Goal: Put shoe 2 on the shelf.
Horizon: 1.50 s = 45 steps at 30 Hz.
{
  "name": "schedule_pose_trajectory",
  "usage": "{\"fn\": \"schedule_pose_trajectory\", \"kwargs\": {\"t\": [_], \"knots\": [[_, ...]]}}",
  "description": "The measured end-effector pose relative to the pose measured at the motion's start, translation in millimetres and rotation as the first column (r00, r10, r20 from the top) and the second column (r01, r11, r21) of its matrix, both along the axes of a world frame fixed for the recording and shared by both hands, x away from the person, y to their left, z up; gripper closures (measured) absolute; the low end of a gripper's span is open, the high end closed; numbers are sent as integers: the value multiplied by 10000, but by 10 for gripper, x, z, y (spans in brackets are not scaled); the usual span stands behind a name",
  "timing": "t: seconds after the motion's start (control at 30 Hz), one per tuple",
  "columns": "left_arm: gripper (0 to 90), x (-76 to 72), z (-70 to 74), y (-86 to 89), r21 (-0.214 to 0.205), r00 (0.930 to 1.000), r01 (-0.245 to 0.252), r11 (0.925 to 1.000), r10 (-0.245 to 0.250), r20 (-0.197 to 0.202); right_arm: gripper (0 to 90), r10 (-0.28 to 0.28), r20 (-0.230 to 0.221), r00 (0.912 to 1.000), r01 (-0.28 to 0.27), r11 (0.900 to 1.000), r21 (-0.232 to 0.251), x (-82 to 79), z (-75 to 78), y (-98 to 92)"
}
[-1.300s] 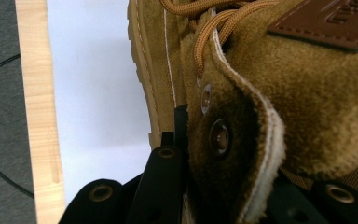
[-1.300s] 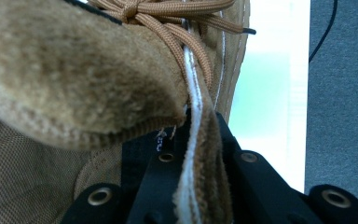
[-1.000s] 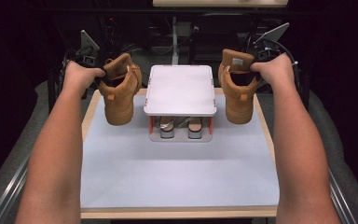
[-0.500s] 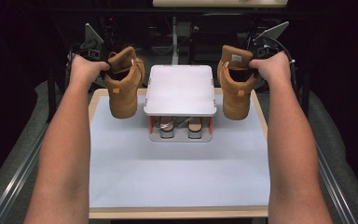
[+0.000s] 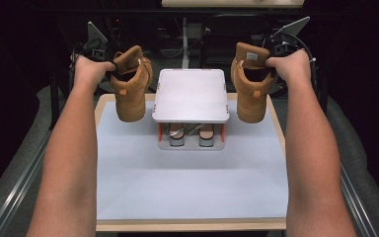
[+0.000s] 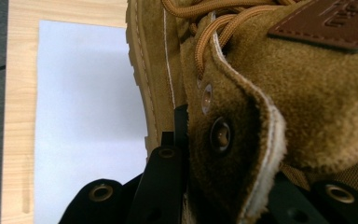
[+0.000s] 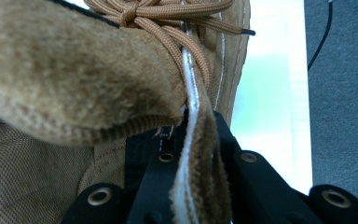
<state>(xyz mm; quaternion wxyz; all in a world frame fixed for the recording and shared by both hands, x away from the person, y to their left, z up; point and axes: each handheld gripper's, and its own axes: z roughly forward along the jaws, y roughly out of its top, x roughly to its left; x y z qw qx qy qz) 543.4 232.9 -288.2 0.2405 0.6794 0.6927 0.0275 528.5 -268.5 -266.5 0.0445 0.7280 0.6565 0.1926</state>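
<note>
A recording bench in a lab or studio

A wooden table [image 5: 276, 123] topped with a white sheet [image 5: 187, 182] stands among black drapes, with metal rails at left and right and cabled stands at the far side.

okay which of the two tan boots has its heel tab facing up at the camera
The boot held by the right gripper, at the right of the rack: right boot shows a flat tab on top. The left boot shows its open collar instead.

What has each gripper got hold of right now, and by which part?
Each holds a tan boot in the air: the left gripper grips the left boot by its collar edge near the eyelets, the right gripper the right boot by its collar edge.
</note>
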Motion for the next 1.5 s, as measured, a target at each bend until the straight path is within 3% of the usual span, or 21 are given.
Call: {"fn": "schedule_pose_trajectory", "kwargs": {"t": [0.17,0.27,0.37,0.53,0.67,1.0,1.2,1.5], "knots": [[856,-13,146,-5,134,9998,-71,9999,69,164,860,-13,32,10000,13,10000,83,8,105,17],[856,-34,254,7,-53,9999,-23,10000,24,163,859,32,94,10000,-33,9999,115,20,148,65],[856,-47,304,-25,-244,9995,-94,9997,101,294,859,85,162,9998,-87,9999,102,36,161,129],[855,-38,357,-119,-168,9996,-19,9999,24,290,859,233,155,9996,-236,9996,181,42,181,285],[855,-38,341,-253,-340,9989,-17,9994,33,469,858,426,227,9988,-431,9989,197,51,171,463],[854,-9,322,-569,-570,9992,198,9982,-179,345,857,583,315,9978,-587,9982,139,60,191,714],[854,2,302,-774,-363,9990,290,9989,-277,344,856,635,277,9976,-642,9977,234,64,175,824],[853,15,251,-998,-424,9990,396,9983,-387,232,854,658,391,9971,-672,9972,333,90,116,951]]}}
